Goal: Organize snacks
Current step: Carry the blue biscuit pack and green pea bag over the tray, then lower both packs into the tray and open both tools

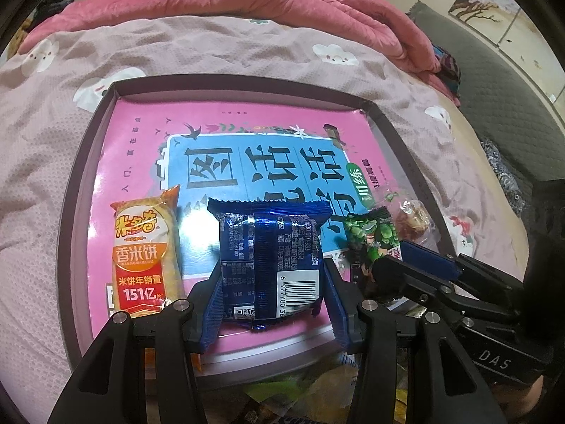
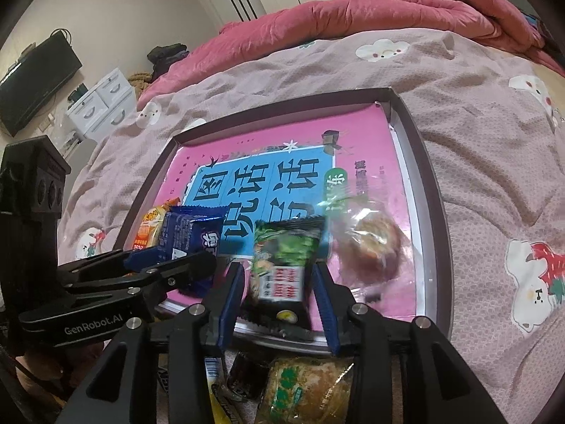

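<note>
Here both grippers are at the near edge of the shallow dark-rimmed box (image 1: 386, 116), which lies on the pink cloud-print bedsheet (image 1: 42, 162) and is lined with a pink and blue printed book cover (image 1: 141, 162). The left gripper (image 1: 272, 282) has its blue pads on either side of the dark blue foil snack packet (image 1: 270, 243); the pads look close against the packet's sides, though I cannot tell for sure whether they are pressing or just beside it, so it may be setting down or about to let go. The right gripper (image 2: 277, 289) likewise brackets the green pea snack packet (image 2: 282, 258), its fingers parted about as wide as the packet, and contact is again uncertain. In the box, the orange rice cracker packet (image 1: 144, 254) lies just left of the blue one, and a clear-wrapped pastry (image 2: 370, 247) lies right of the green one, so four snacks form a row along the near side. More packets sit outside the box below the grippers, including a wrapped crispy cake (image 2: 307, 388). The step in hand looks like placing these two packets into the row. Next, each gripper would need to open fully, draw back without dragging its packet, and go for the loose snacks in front.
</note>
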The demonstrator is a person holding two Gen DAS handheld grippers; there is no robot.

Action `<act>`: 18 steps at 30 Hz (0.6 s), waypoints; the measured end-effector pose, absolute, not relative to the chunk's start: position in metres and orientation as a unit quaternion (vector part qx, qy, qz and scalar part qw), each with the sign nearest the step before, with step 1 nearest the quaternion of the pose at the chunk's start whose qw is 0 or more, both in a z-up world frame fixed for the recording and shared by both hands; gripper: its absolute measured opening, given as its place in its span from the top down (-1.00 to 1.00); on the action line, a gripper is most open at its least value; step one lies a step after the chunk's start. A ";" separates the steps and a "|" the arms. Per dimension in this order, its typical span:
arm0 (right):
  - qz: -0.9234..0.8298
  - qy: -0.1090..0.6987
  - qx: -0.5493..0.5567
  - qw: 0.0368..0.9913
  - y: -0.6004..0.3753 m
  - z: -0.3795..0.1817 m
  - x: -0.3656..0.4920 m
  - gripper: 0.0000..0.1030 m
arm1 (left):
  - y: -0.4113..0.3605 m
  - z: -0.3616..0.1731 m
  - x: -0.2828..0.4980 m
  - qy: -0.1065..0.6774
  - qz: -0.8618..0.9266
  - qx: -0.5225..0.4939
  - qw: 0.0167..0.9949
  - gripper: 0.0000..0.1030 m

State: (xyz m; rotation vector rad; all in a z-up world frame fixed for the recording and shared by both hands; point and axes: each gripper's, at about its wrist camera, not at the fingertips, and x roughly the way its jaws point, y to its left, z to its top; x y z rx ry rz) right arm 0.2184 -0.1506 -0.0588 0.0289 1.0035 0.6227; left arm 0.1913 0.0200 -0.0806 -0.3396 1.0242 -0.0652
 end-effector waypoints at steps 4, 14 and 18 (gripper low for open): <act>0.294 0.470 0.017 0.832 -0.151 -0.057 0.218 0.22 | 0.021 -0.080 0.191 0.488 -0.031 -0.166 0.856 -0.01; 0.294 0.453 0.024 0.841 -0.156 -0.048 0.216 0.21 | 0.025 -0.075 0.188 0.485 -0.024 -0.172 0.857 -0.07; 0.295 0.446 0.024 0.844 -0.157 -0.045 0.215 0.12 | 0.027 -0.070 0.187 0.479 -0.020 -0.173 0.861 -0.12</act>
